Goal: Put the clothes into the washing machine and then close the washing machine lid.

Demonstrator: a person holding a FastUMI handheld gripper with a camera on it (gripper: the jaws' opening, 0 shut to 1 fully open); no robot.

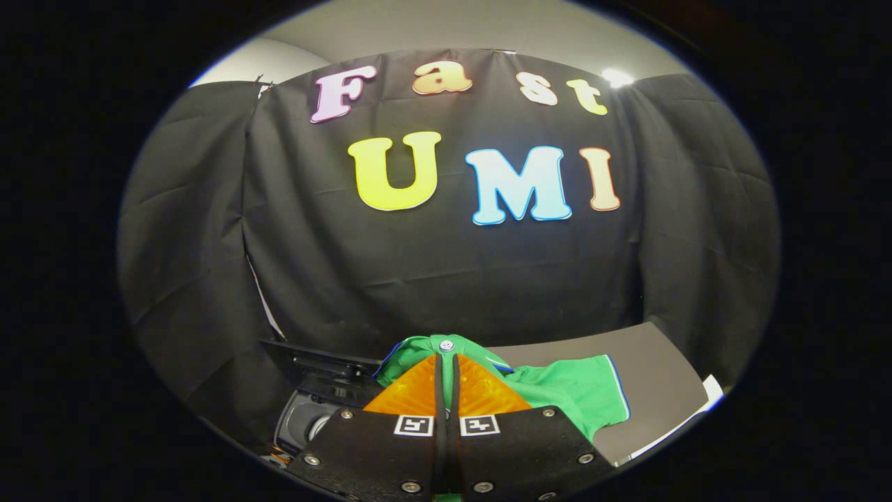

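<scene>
**laundry_newb:** So how's that green shirt (578, 390) going to handle? Anything you'd watch for?

**foldedwrong:** It's a soft, light knit by the look of it, polo type with a thin blue trim on the hem and a snap or button up near the collar. No stiffness at all, so expect it to sag and trail wherever you aren't holding it. Not fragile, not slippery. I'd say bunched fabric is your best hold, a thick fold near the collar rather than a single thin edge, so it doesn't slide out when you swing it.

**laundry_newb:** And where is it relative to your tongs (447, 369) right now?

**foldedwrong:** The tongs are pressed nearly together with a fold of the shirt pinched between them. You can see green cloth wrapped over the tips and the button sitting right above them. The rest of the shirt drapes off to the right of the tongs, lying on the grey counter (655, 362).

**laundry_newb:** And the washing machine (313, 408)?

**foldedwrong:** Down to the left of the tongs, lid (313, 359) up and the drum opening showing. So you carry the shirt left, and mind that trailing part so it clears the rim instead of hanging outside.
</scene>
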